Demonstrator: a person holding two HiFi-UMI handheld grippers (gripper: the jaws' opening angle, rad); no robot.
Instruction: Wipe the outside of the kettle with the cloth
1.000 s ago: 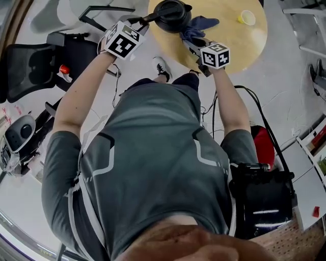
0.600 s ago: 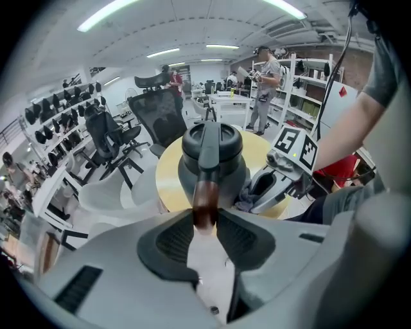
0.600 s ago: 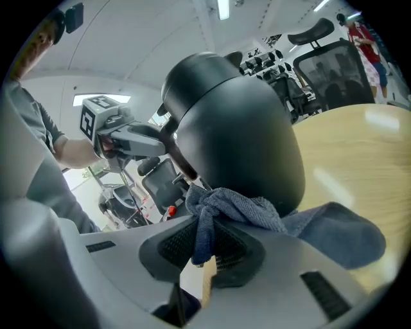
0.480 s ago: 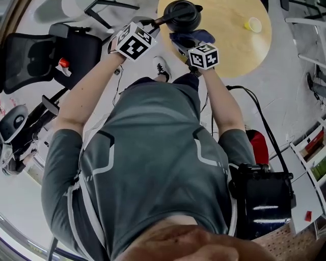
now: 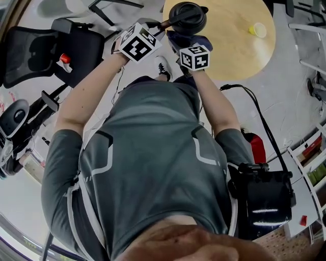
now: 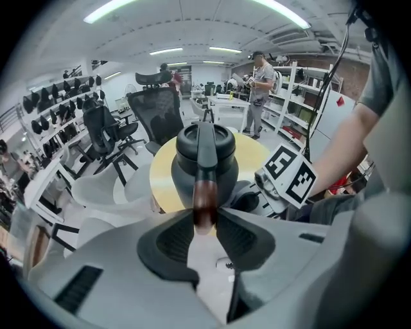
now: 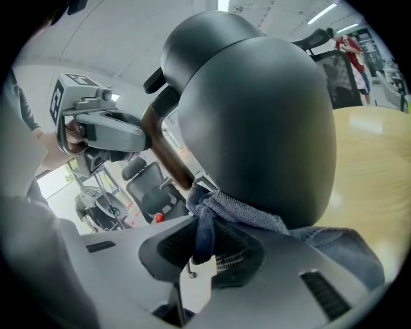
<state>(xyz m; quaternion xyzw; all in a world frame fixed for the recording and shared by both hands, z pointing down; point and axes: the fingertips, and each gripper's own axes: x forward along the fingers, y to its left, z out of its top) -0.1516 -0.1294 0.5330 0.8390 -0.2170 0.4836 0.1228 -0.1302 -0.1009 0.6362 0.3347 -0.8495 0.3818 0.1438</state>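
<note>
Head view: the kettle (image 5: 187, 15) stands on the tabletop (image 5: 239, 43) at its near rim. It lies at 2 o'clock from my left tool (image 5: 159, 26) and at 12 from my right tool (image 5: 179, 45), which carries the cloth (image 5: 173, 36).

Left gripper view: the jaws, which have just been closing, clamp the handle (image 6: 204, 193). Its long axis runs toward 12.

Right gripper view: the jaws pinch the cloth, which touches the kettle's wall at 12. I judge the right tool the nearer one for wiping.

We stretch our left arm (image 5: 84, 97) and right arm (image 5: 216, 107) forward toward twelve o'clock. Our left gripper (image 6: 204, 223) tilts steeply down, its jaws just closed a touch tighter and clamped on the kettle handle (image 6: 204, 193). Our right gripper (image 7: 202, 257), near its four o'clock, pinches the cloth (image 7: 247, 213).
</note>
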